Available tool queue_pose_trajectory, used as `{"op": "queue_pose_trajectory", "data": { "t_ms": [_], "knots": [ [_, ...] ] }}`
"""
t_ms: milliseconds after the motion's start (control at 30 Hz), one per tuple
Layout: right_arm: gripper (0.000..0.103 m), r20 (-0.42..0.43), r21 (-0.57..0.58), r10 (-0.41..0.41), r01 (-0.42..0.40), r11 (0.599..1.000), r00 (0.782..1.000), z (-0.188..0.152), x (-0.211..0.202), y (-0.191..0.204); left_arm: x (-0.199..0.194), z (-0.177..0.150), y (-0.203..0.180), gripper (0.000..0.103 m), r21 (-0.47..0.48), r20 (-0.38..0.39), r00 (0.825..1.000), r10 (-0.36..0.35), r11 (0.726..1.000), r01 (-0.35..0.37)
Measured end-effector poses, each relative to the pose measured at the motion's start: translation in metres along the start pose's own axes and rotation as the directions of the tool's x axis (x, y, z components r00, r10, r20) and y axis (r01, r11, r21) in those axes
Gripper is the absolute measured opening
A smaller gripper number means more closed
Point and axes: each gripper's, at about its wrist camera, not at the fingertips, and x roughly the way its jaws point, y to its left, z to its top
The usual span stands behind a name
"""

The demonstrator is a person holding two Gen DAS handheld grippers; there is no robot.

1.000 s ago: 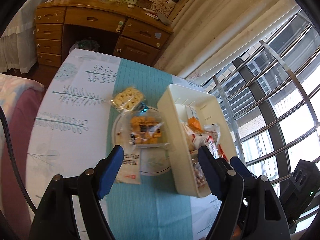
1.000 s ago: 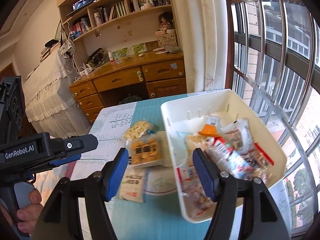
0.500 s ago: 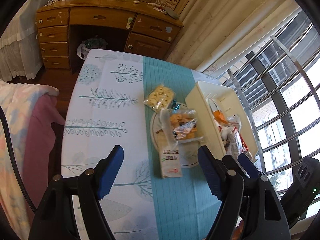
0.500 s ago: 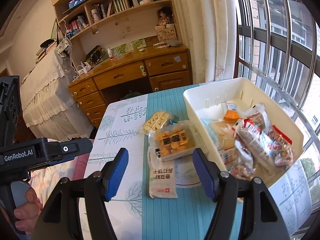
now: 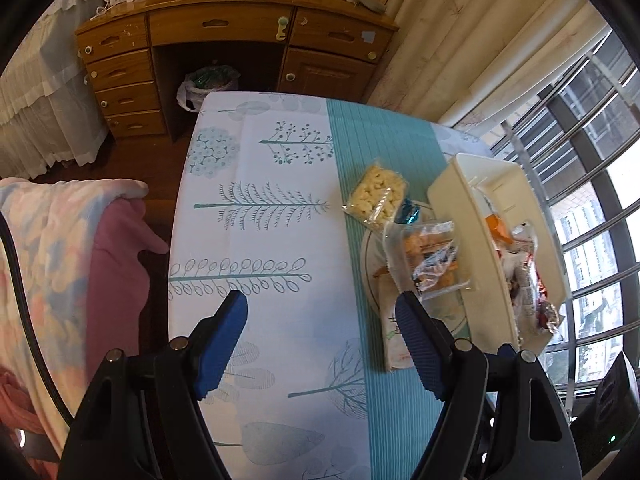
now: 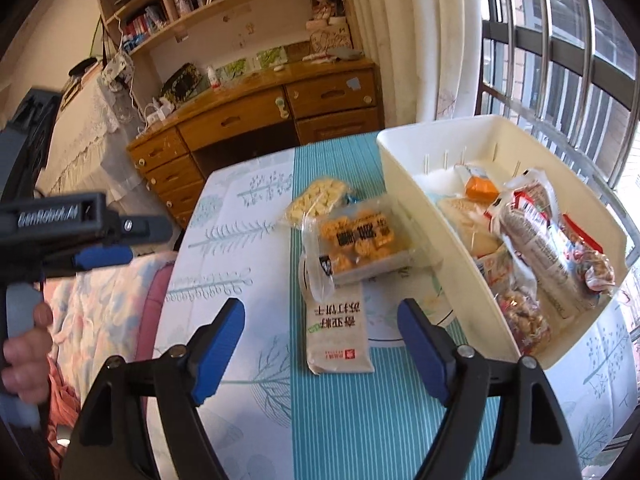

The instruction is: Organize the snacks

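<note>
We see a white tablecloth printed with teal trees and a teal striped band, a cream bin, pale yellow puffs, orange cookies, blue gripper pads.

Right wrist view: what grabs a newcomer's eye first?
The white bin at the right, crammed with wrapped snacks, stands out first. Beside it on the teal table runner three packs lie loose: a clear tray of orange cookies resting on a white cracker pack, with a bag of pale puffs beyond. The right gripper hangs over the cracker pack, jaws opening, nothing between them.
</note>
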Motion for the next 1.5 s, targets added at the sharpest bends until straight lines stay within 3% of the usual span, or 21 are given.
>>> {"op": "queue_pose_trajectory", "data": {
  "t_ms": [367, 567, 767, 967, 1100, 1367, 1500],
  "knots": [
    [0.080, -0.133, -0.031, 0.019, -0.023, 0.999, 0.991, -0.011, 0.040, -0.015, 0.046, 0.027, -0.034, 0.082, 0.052, -0.099, 0.994, 0.041, 0.998, -0.036],
    [0.080, -0.186, -0.082, 0.029, -0.045, 0.996, 0.982, -0.023, 0.060, -0.011, 0.072, 0.033, -0.062, 0.082, 0.136, -0.155, 0.986, 0.054, 0.990, -0.033],
    [0.080, -0.167, -0.157, 0.001, -0.028, 0.987, 0.986, -0.033, 0.074, -0.006, 0.092, 0.039, -0.091, 0.082, 0.272, -0.210, 0.976, 0.063, 0.962, -0.003],
    [0.080, -0.128, -0.201, -0.008, -0.018, 0.979, 0.992, -0.034, 0.086, -0.008, 0.111, 0.039, -0.126, 0.087, 0.437, -0.249, 0.966, 0.075, 0.899, 0.043],
    [0.080, -0.130, -0.210, -0.003, -0.025, 0.977, 0.992, -0.034, 0.093, -0.011, 0.127, 0.036, -0.147, 0.090, 0.502, -0.310, 0.949, 0.059, 0.858, 0.111],
    [0.080, -0.132, -0.232, 0.018, -0.048, 0.972, 0.991, -0.036, 0.100, -0.009, 0.157, 0.017, -0.180, 0.091, 0.658, -0.339, 0.928, 0.158, 0.744, 0.114],
    [0.079, -0.130, -0.233, 0.031, -0.061, 0.971, 0.991, -0.037, 0.102, -0.009, 0.167, 0.011, -0.188, 0.096, 0.691, -0.307, 0.931, 0.198, 0.719, 0.075]
  ]
}}
